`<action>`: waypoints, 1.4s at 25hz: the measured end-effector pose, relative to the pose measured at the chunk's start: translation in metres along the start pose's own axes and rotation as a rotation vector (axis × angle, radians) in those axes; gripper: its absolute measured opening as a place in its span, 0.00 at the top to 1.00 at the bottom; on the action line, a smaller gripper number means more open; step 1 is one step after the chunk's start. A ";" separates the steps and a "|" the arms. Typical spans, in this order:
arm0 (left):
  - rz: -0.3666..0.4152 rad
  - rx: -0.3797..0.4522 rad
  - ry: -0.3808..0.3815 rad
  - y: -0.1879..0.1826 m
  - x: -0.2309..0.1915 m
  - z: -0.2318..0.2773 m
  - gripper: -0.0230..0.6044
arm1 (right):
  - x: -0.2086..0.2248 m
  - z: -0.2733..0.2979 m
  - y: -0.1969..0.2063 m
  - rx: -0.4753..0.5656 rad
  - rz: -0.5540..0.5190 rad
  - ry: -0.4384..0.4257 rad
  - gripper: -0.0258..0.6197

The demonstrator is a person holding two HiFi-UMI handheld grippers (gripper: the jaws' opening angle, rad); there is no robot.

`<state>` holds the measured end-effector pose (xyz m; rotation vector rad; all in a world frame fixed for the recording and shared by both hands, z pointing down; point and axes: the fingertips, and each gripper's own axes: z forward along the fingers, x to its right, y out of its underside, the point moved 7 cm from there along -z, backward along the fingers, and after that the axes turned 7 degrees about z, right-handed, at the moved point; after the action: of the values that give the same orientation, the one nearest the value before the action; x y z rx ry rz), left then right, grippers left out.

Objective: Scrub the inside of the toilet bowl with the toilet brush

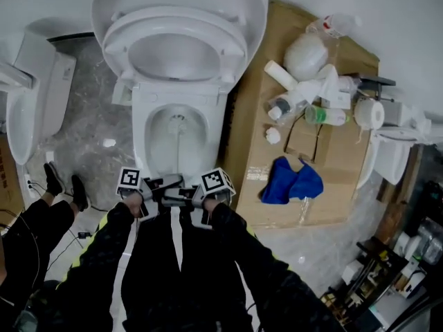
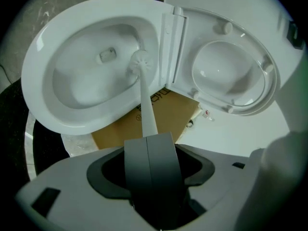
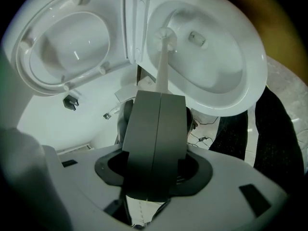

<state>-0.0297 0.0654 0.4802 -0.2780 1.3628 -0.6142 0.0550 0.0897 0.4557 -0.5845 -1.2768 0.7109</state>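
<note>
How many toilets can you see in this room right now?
3. The open toilet in the middle with the brush in it, a second toilet at the left edge, and what looks like a third toilet at the right edge, partly cut off.

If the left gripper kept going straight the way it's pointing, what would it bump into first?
Probably the rim of the toilet bowl. The left gripper, shut on the brush, points along its handle into the bowl, though depth is unclear.
</note>
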 end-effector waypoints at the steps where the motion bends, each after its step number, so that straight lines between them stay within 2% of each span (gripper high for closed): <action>1: 0.006 0.002 0.002 0.007 0.008 -0.002 0.54 | -0.005 -0.002 0.008 -0.002 -0.009 0.000 0.64; 7: 0.066 0.011 -0.006 0.046 0.055 -0.020 0.54 | -0.037 -0.013 0.059 -0.011 -0.061 -0.023 0.64; 15: 0.106 0.062 0.009 0.112 0.105 -0.037 0.54 | -0.063 -0.032 0.130 -0.056 -0.123 -0.027 0.64; 27: 0.193 0.097 0.033 0.184 0.126 -0.038 0.54 | -0.059 -0.062 0.194 -0.079 -0.218 -0.033 0.64; 35: 0.261 0.068 0.050 0.212 0.129 -0.041 0.54 | -0.050 -0.068 0.225 -0.041 -0.271 -0.059 0.64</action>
<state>-0.0065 0.1727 0.2538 -0.0285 1.3955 -0.4505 0.0811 0.1990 0.2436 -0.4147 -1.3965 0.4807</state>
